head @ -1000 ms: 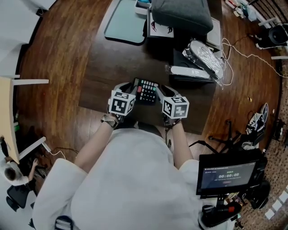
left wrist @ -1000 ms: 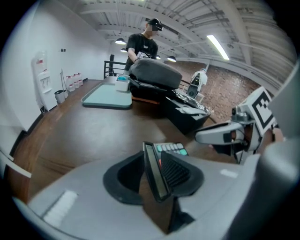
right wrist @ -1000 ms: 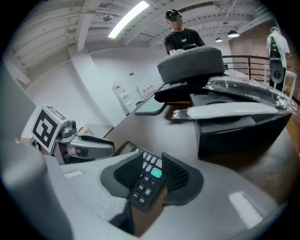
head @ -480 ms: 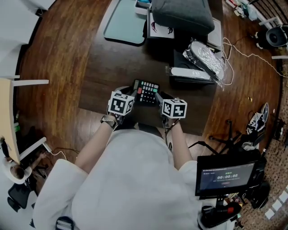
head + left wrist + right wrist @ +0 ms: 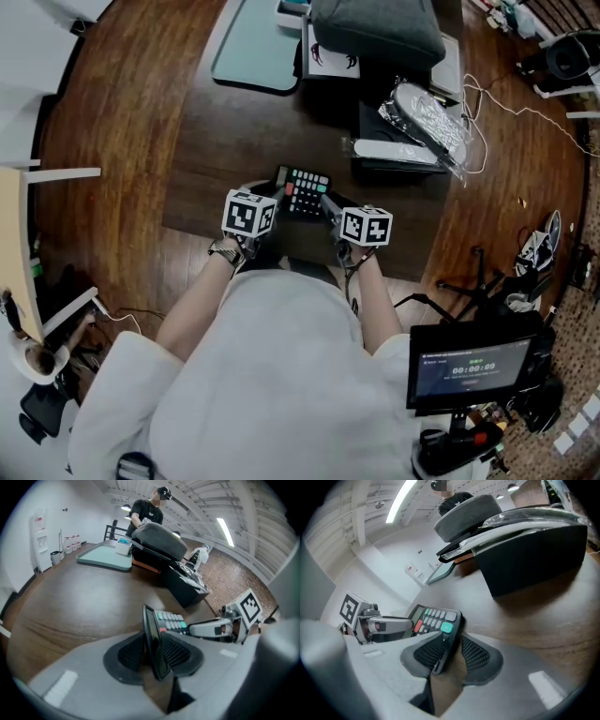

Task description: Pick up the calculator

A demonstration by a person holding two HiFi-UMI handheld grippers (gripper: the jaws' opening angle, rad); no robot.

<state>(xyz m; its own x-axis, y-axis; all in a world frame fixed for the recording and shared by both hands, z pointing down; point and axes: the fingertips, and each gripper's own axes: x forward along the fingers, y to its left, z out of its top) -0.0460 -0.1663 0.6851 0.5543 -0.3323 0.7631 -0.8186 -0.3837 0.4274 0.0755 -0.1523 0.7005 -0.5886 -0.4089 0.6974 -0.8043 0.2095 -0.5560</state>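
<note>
Both left gripper (image 5: 273,194), right gripper (image 5: 328,203) clamping calculator (image 5: 303,191) ends.

Clamps left gripper (image 5: 274,199) on one end of the calculator (image 5: 305,192), right gripper (image 5: 330,204) on the other; holds forearms forward, side by side.

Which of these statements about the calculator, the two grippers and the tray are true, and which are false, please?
1. The left gripper is shut on the calculator. True.
2. The right gripper is open and empty. False: it is shut on the calculator's other end.
3. The calculator has red and green keys. True.
4. The teal tray lies between the grippers. False: it lies at the table's far side.
</note>
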